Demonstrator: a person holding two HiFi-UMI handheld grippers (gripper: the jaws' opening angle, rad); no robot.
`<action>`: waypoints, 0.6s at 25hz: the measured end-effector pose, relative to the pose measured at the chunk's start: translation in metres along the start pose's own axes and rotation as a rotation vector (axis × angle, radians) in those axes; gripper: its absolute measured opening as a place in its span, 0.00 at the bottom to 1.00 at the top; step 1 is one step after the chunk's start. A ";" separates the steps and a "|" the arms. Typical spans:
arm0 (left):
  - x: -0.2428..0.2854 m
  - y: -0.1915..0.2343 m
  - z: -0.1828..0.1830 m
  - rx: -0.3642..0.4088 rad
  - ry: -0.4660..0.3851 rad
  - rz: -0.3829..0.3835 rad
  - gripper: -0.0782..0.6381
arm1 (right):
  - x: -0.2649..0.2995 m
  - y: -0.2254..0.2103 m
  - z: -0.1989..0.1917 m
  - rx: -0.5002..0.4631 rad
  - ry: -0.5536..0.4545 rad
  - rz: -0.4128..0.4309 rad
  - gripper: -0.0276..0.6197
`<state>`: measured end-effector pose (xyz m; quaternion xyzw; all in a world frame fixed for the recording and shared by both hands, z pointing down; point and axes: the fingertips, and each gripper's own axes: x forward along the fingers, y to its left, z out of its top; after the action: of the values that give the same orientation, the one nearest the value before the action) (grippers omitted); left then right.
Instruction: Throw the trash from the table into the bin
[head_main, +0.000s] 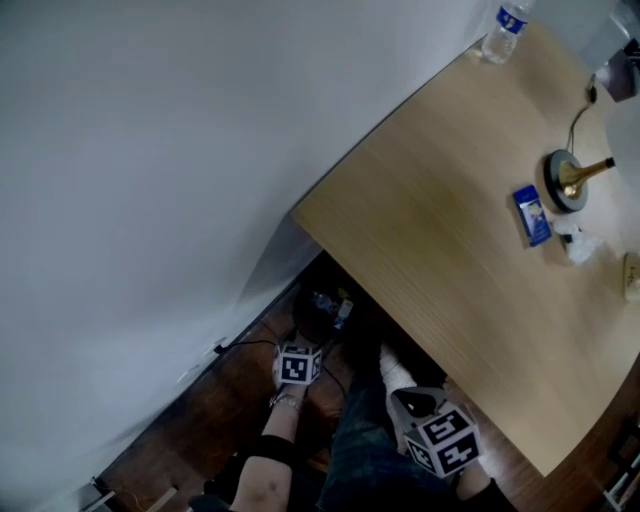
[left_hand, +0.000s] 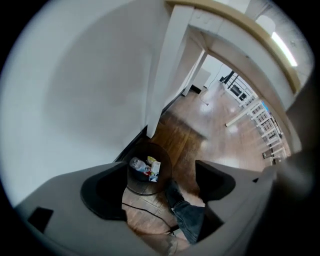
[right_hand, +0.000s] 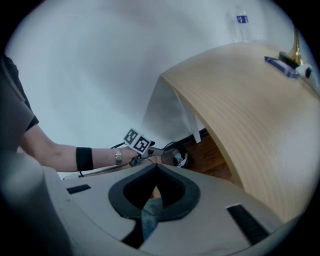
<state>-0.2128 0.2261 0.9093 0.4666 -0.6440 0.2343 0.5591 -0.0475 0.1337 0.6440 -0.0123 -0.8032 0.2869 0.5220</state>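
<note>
Left gripper (left_hand: 161, 170) over bin (left_hand: 159, 150), jaws wide, empty (drop position); right gripper (right_hand: 155, 169) pinched shut, empty, parked clear beside table (right_hand: 240, 100).

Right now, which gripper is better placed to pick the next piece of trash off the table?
Probably right. The right gripper is up beside the table edge, jaws shut and empty; the left gripper hangs low over the bin, open and empty, below the tabletop.

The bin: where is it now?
In the head view the bin sits on the floor under the table's left corner, by the wall, just beyond the left tool.
</note>
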 end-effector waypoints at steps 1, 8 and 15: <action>-0.016 -0.010 0.007 0.019 -0.030 -0.014 0.71 | -0.005 0.000 0.003 -0.004 -0.012 -0.006 0.05; -0.151 -0.115 0.025 0.157 -0.071 -0.213 0.16 | -0.054 0.007 0.012 0.008 -0.109 -0.026 0.05; -0.243 -0.215 0.058 0.318 -0.162 -0.319 0.11 | -0.101 -0.003 -0.007 0.042 -0.183 -0.069 0.05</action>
<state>-0.0707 0.1627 0.6186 0.6618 -0.5599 0.2032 0.4552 0.0047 0.1016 0.5639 0.0524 -0.8413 0.2854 0.4560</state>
